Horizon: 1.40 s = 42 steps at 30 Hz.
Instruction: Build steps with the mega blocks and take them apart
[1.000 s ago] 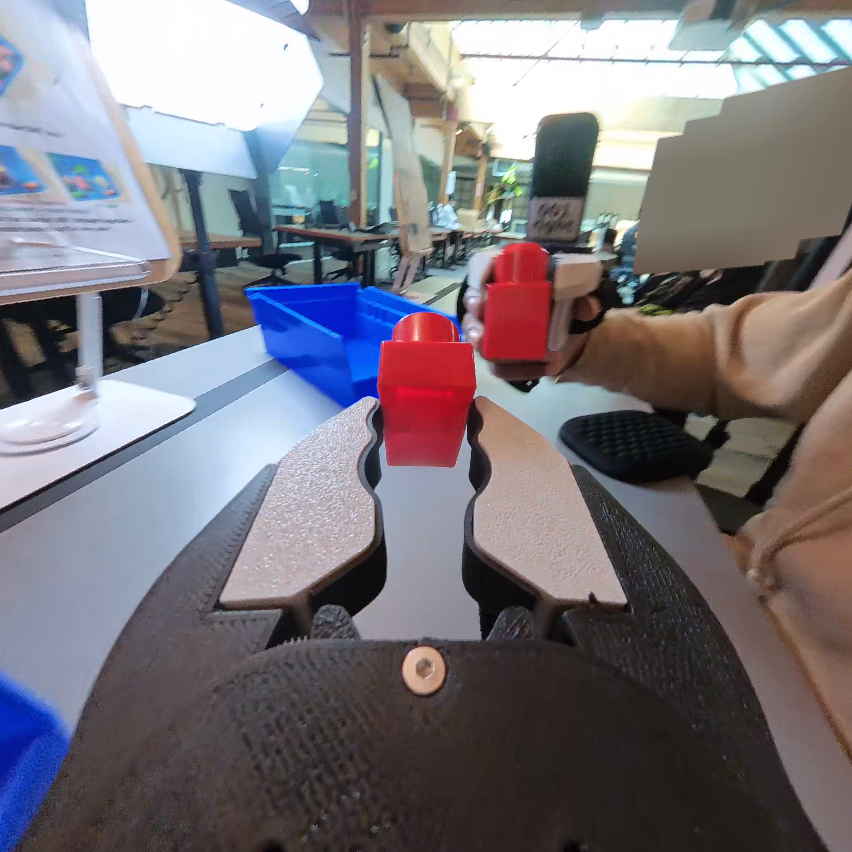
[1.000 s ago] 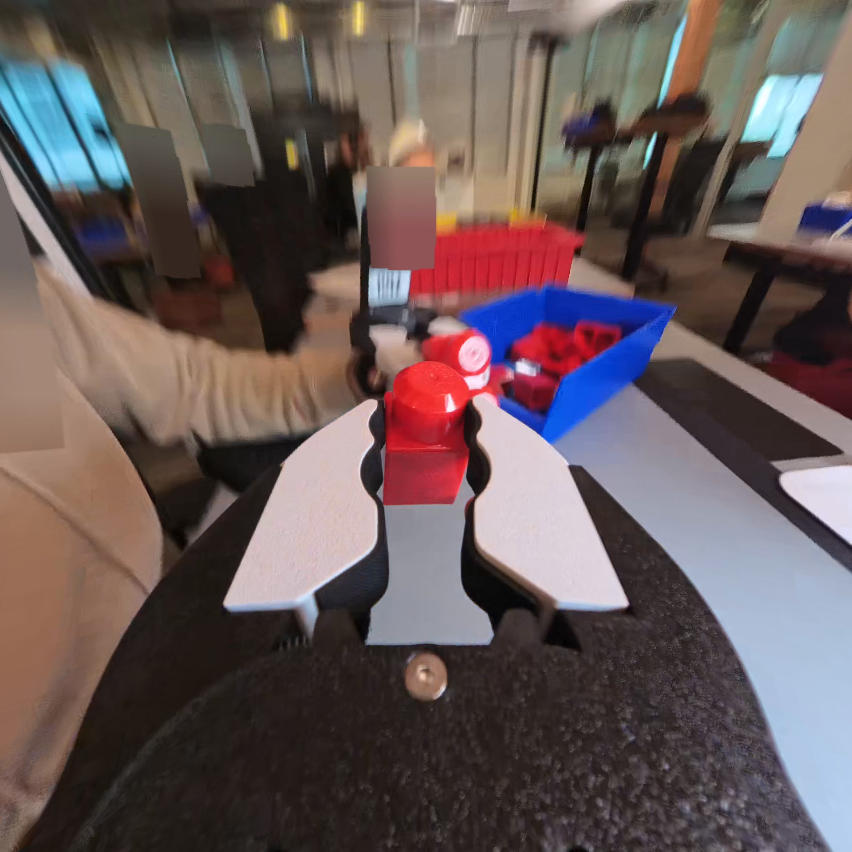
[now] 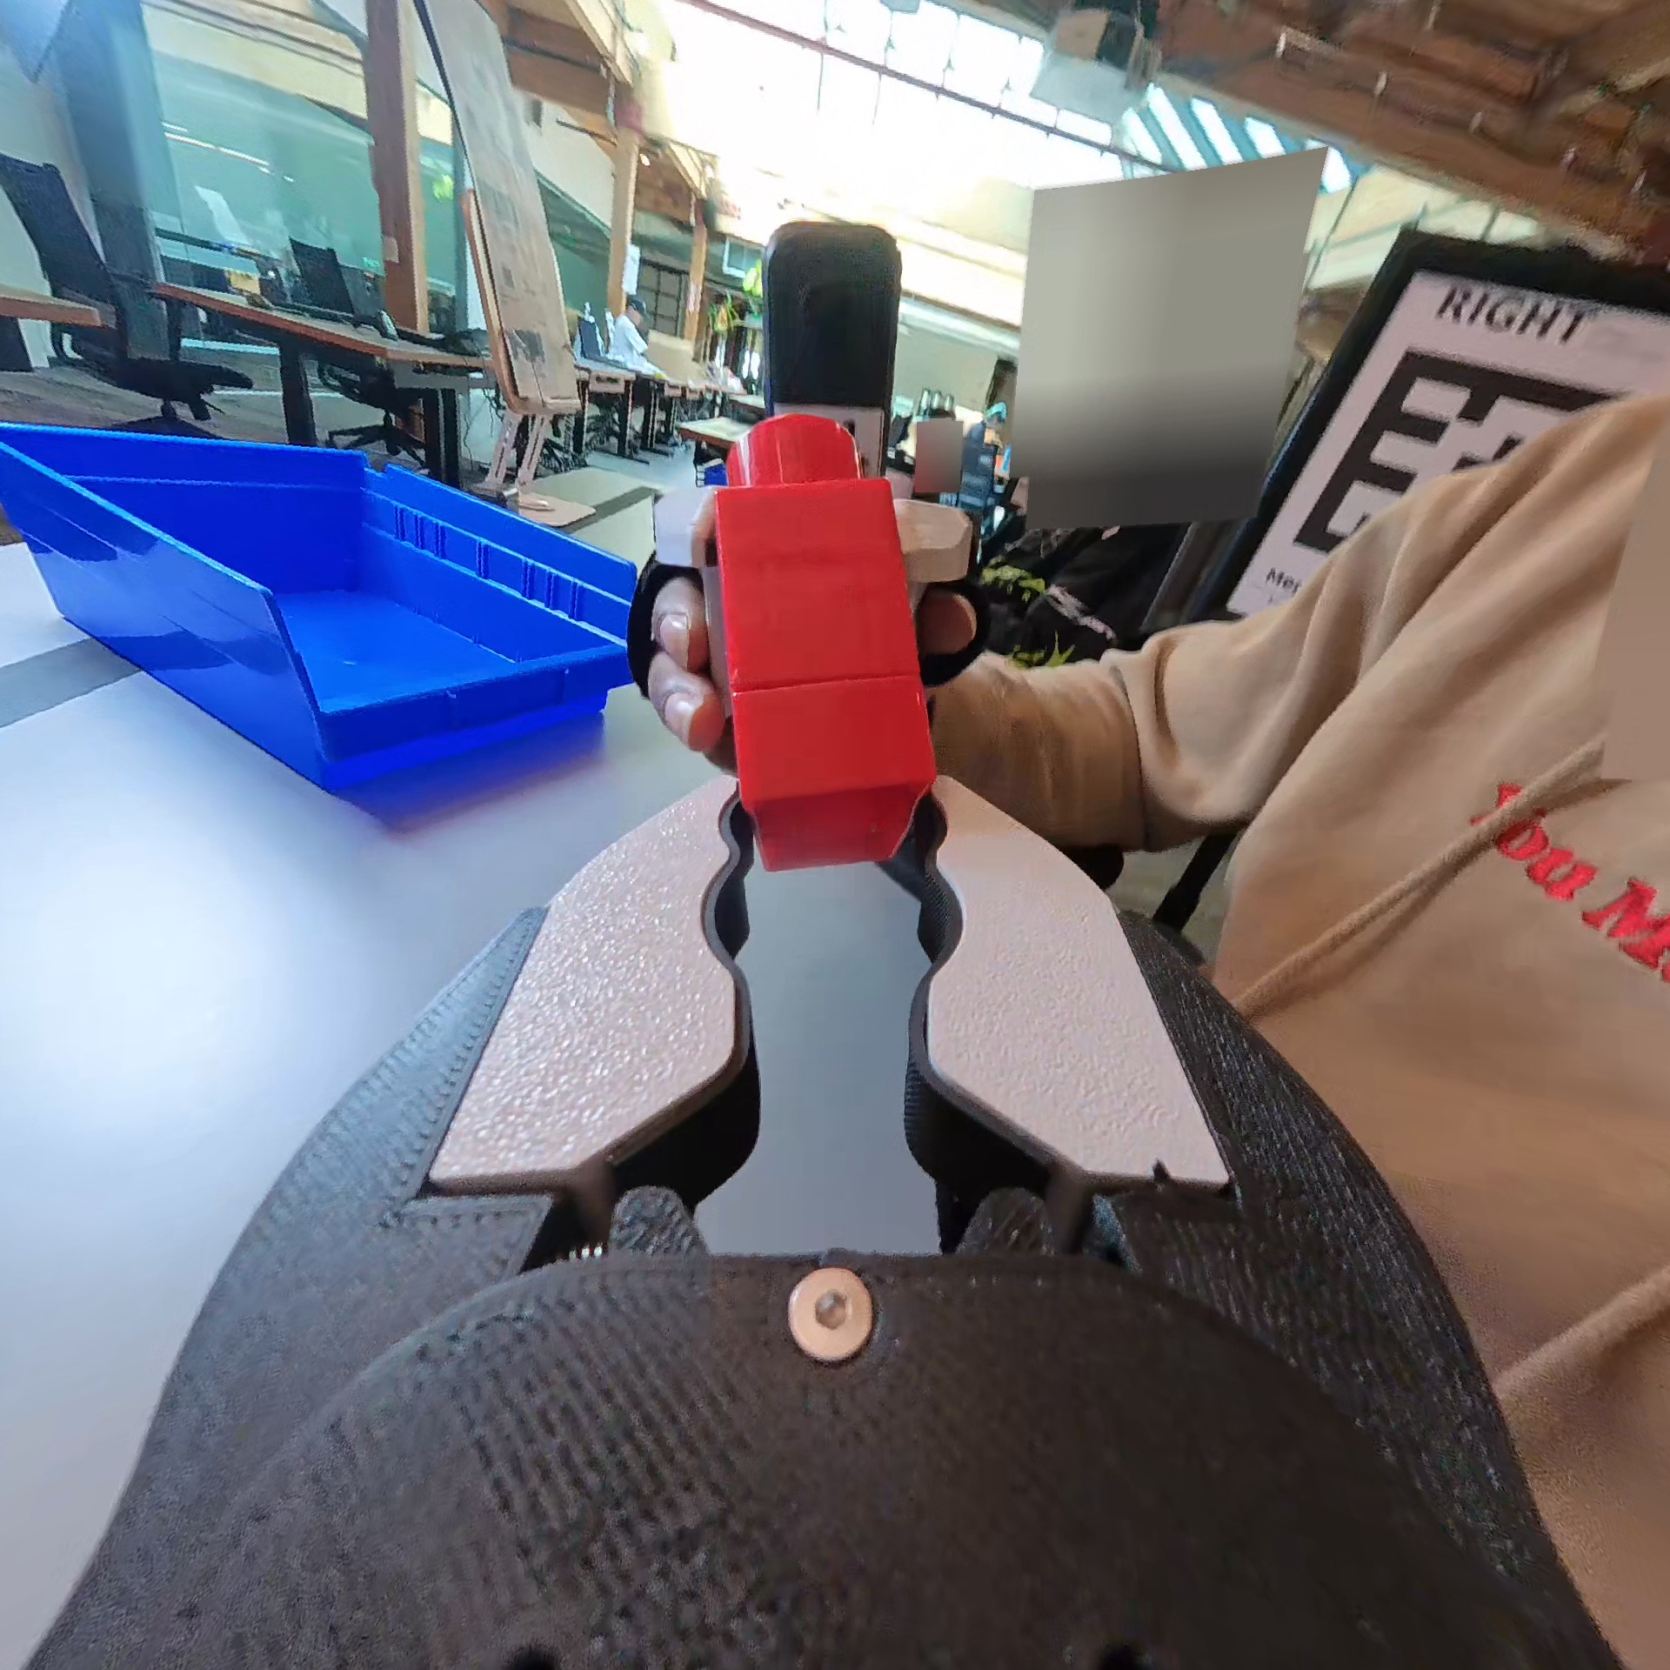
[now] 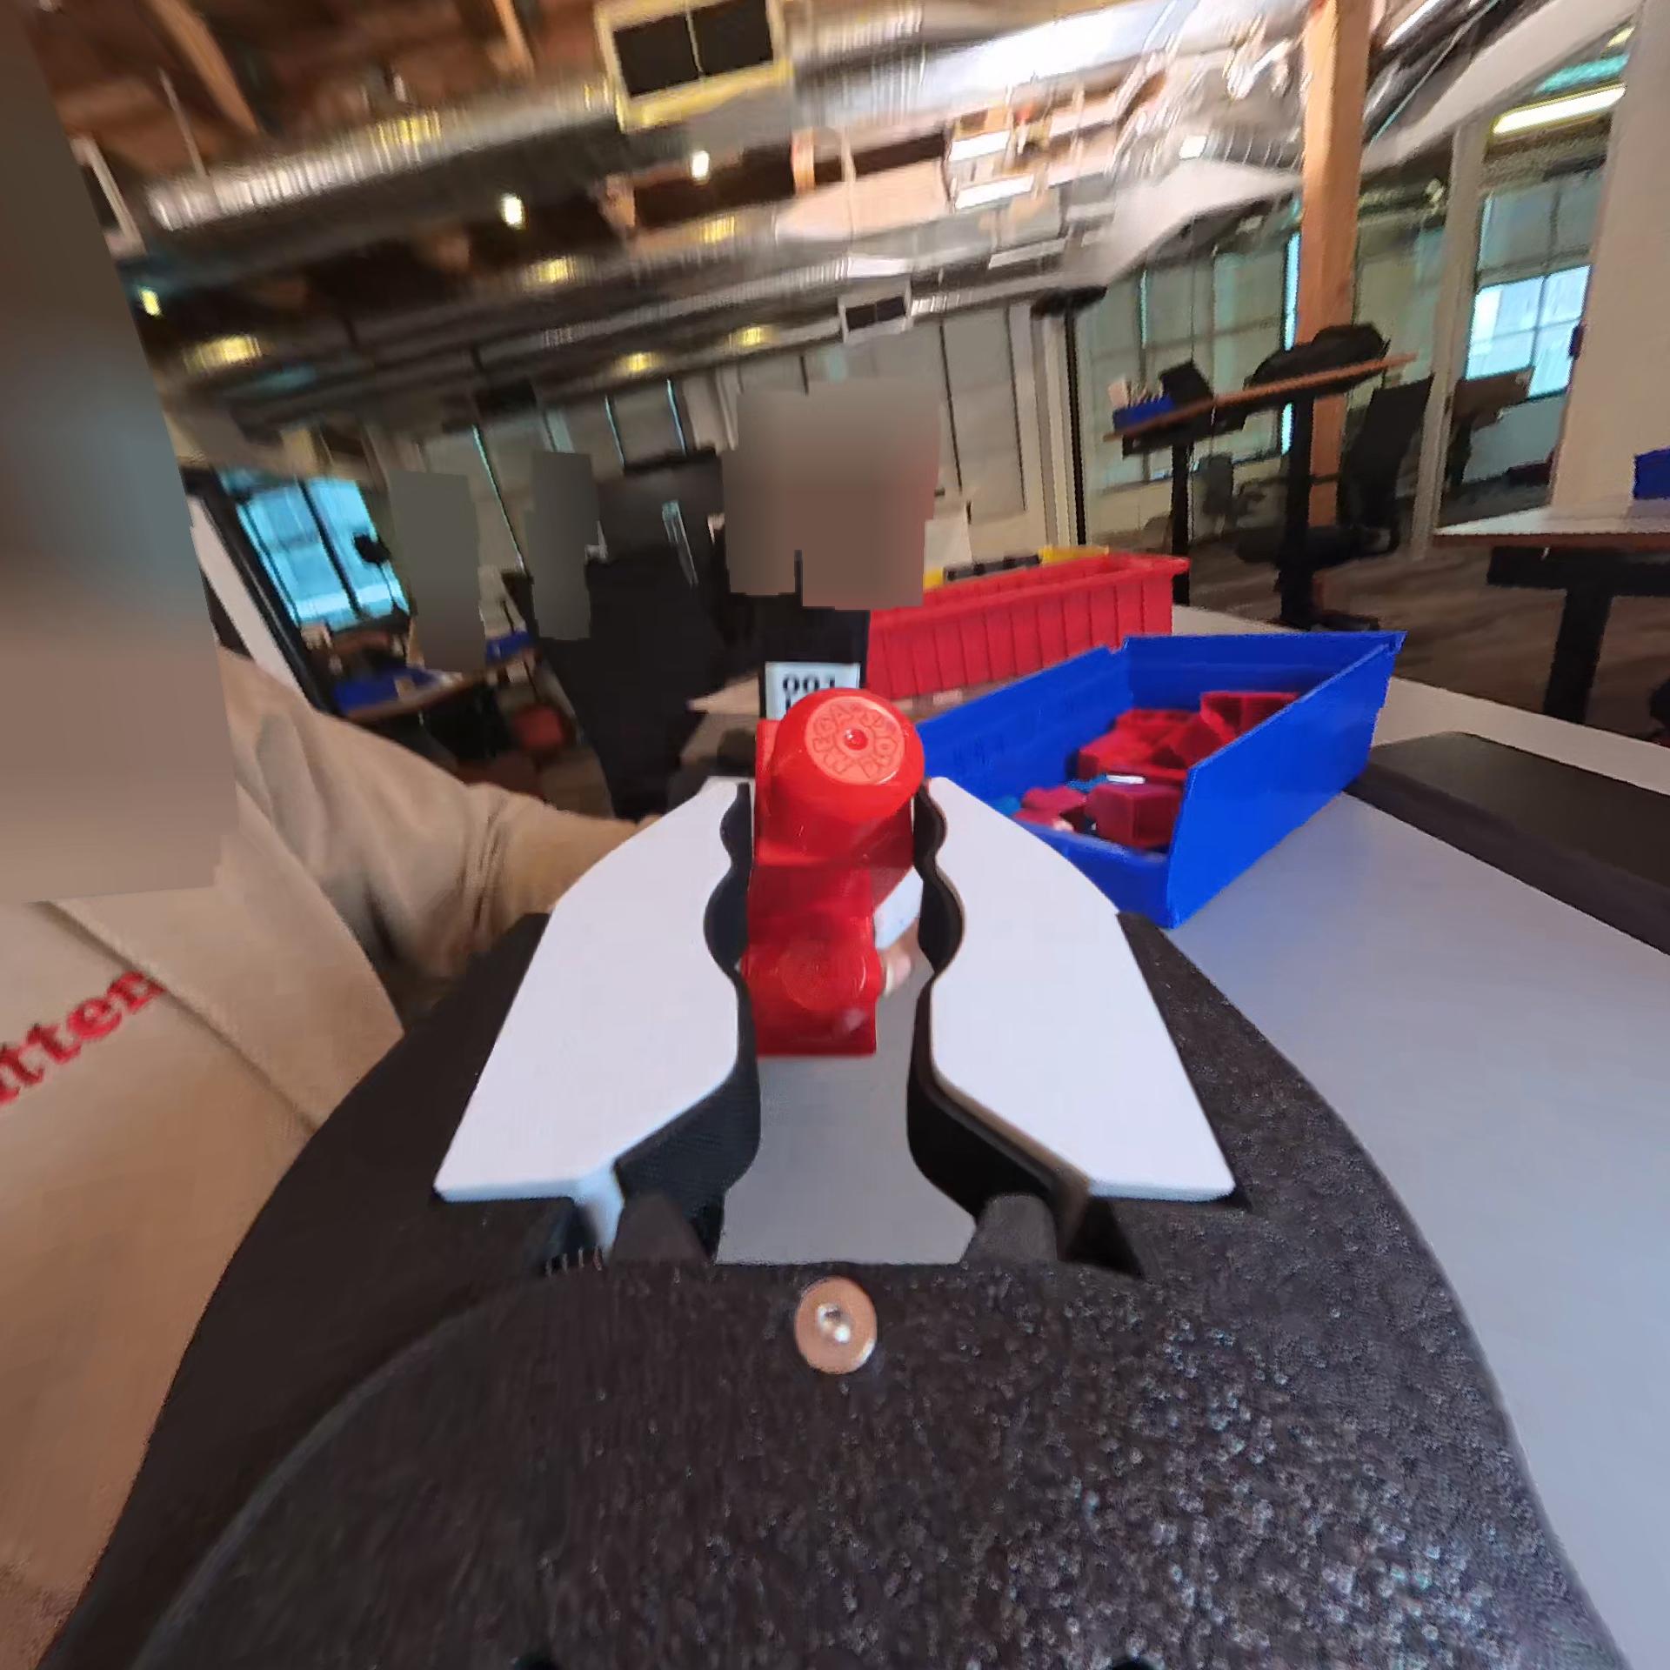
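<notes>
Two red mega blocks stand joined as a short column between my grippers, above the grey table. In the left wrist view my left gripper is shut on the lower red block. The upper red block sits on top of it, held by my right gripper farther off, with a hand behind it. In the right wrist view my right gripper is shut on the red block, whose round stud tilts toward the camera. The lower block is blurred there.
An empty blue bin lies on the table to the left. A blue bin with several red blocks sits at the right, with a red bin behind it. A person's beige sleeve and a sign board are at the right. One gripper's finger ends stand about 5 cm off the other's.
The two grippers have come together. The red block in my right gripper now sits on the red block in my left gripper; before, they were apart.
</notes>
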Tool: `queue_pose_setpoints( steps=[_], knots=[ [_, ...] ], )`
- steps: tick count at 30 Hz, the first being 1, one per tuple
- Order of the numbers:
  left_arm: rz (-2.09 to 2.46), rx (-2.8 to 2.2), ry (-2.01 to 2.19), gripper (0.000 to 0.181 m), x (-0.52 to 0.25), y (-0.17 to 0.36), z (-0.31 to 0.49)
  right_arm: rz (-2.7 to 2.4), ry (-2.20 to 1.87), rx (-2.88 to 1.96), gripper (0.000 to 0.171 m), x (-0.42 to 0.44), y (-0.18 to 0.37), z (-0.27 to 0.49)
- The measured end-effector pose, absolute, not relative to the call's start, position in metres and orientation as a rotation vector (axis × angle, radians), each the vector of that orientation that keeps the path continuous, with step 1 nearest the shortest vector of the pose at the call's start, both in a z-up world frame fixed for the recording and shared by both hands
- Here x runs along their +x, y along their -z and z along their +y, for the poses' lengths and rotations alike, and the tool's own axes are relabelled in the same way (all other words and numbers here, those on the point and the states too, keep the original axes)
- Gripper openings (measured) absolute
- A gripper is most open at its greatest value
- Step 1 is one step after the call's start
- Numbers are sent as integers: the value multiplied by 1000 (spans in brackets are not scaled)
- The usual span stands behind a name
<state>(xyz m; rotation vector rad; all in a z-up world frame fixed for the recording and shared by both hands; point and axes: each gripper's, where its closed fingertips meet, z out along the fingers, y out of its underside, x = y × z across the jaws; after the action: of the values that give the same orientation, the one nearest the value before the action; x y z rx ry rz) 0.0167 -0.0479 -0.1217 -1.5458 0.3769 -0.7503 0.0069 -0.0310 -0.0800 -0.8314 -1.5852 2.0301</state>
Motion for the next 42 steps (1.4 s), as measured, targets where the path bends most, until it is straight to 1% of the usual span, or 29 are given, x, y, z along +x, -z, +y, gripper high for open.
queue_pose_setpoints(
  steps=[3, 6, 7, 8, 11, 12, 13, 15, 18, 20, 22, 25, 28, 32, 33, 36, 38, 40, 42],
  knots=[
    [489, -1625, 728, 35, 16, 134, -58, -1779, -1918, -802, 40, 17, 88, -28],
    [555, -1709, 707, 35, 21, 155, -59, -2001, -1746, -824, 48, 23, 113, -31],
    [567, -1727, 707, 35, 23, 161, -58, -2066, -1680, -846, 43, 23, 125, -34],
    [582, -1757, 687, 35, 24, 168, -57, -2110, -1636, -836, 34, 24, 134, -38],
    [528, -1769, 645, 36, 16, 171, -51, -2136, -1549, -852, 33, 24, 136, -30],
    [486, -1765, 602, 42, 8, 169, -46, -2114, -1515, -868, 33, 23, 129, -19],
    [450, -1765, 553, 44, -3, 167, -43, -2067, -1460, -912, 33, 18, 119, 0],
    [385, -1757, 483, 40, -22, 165, -40, -1948, -1253, -1077, 33, 6, 104, 61],
    [340, -1739, 445, 33, -34, 164, -38, -1685, -780, -1420, 33, -8, 94, 195],
    [346, -1741, 435, 33, -33, 166, -37, -1551, -506, -1638, 34, -9, 104, 281],
    [367, -1753, 415, 32, -30, 170, -36, -1442, -400, -1858, 34, -16, 127, 342],
    [388, -1789, 382, 30, -28, 180, -34, -1287, -355, -2095, 34, -34, 170, 398],
    [394, -1819, 377, 28, -28, 190, -33, -1112, -293, -2251, 34, -46, 202, 434],
    [394, -1840, 369, 27, -31, 196, -32, -854, -494, -2350, 34, -70, 213, 450],
    [391, -1837, 369, 27, -32, 196, -32, -807, -574, -2348, 34, -78, 210, 450],
    [373, -1829, 350, 27, -37, 193, -32, -741, -745, -2299, 47, -87, 196, 444],
    [352, -1816, 322, 28, -44, 187, -32, -750, -791, -2201, 49, -83, 177, 435],
    [315, -1790, 262, 29, -58, 175, -33, -796, -889, -2017, 47, -78, 145, 410],
    [267, -1757, 157, 32, -82, 152, -39, -892, -1013, -1800, 46, -69, 109, 360]
  ],
)
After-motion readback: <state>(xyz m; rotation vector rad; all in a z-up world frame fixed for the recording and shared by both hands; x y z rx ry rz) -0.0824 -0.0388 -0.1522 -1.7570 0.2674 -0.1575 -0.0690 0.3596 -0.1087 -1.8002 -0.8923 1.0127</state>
